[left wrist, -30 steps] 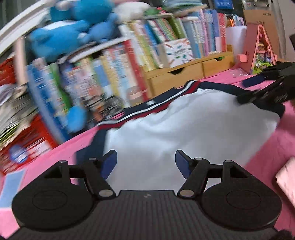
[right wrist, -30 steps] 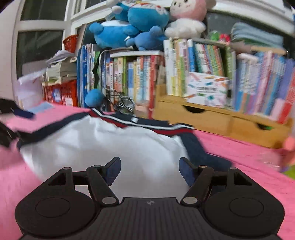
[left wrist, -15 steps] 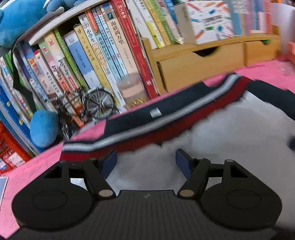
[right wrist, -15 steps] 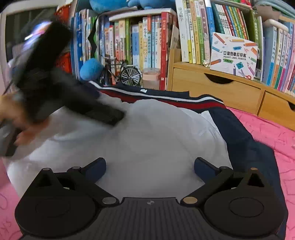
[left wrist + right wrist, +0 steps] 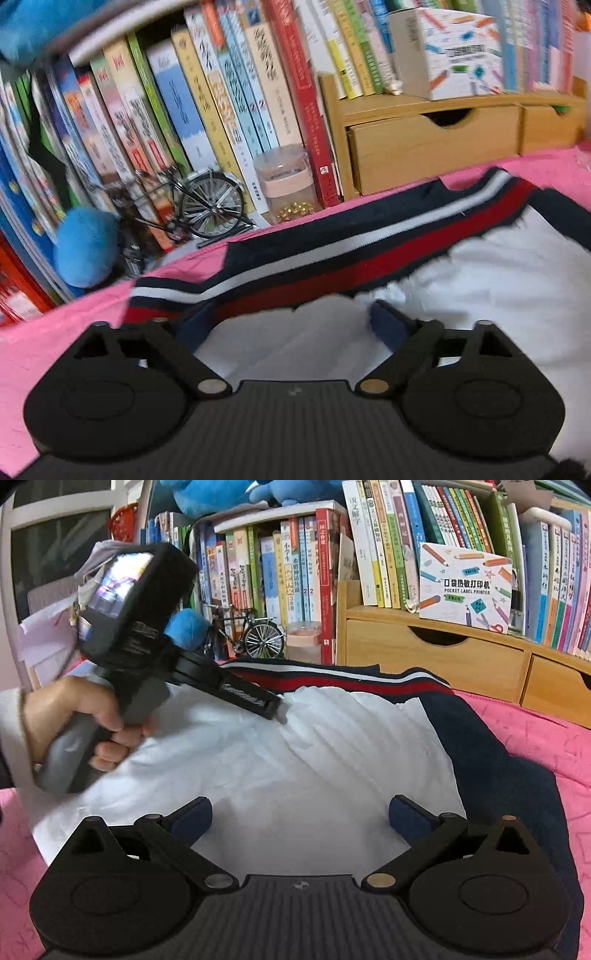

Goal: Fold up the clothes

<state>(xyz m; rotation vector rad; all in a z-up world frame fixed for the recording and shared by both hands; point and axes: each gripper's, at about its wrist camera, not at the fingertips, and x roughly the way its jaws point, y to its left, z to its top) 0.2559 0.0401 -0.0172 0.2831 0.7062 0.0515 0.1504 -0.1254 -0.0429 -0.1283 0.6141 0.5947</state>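
The left gripper [image 5: 291, 321] has its jaws spread wide and opening further, with only white cloth lying between the blue pads and nothing pinched. They sit at the lower centre of the left wrist view, right at the striped hem of the garment [image 5: 498, 288]. The right gripper [image 5: 299, 812] stands with its jaws at their widest, low in the right wrist view, over the white middle of the garment and holding nothing.

There is one garment: white inside, navy outside, with a band of navy, white and red stripes [image 5: 332, 251] along its far edge. It lies spread on a pink cover [image 5: 535, 738] (whether a bed or a bench lies beneath cannot be told), filling the centre of both views.

At the left of the right wrist view, one hand [image 5: 74, 716] grips the grey handle of the left gripper, whose black fingers reach onto the cloth near the stripes.

Behind stand rows of books [image 5: 303, 572], a wooden organiser with two drawers [image 5: 436, 653], one model bicycle [image 5: 207, 206], one clear jar [image 5: 291, 184], one label-printer box [image 5: 465, 587] and blue plush toys [image 5: 221, 494].
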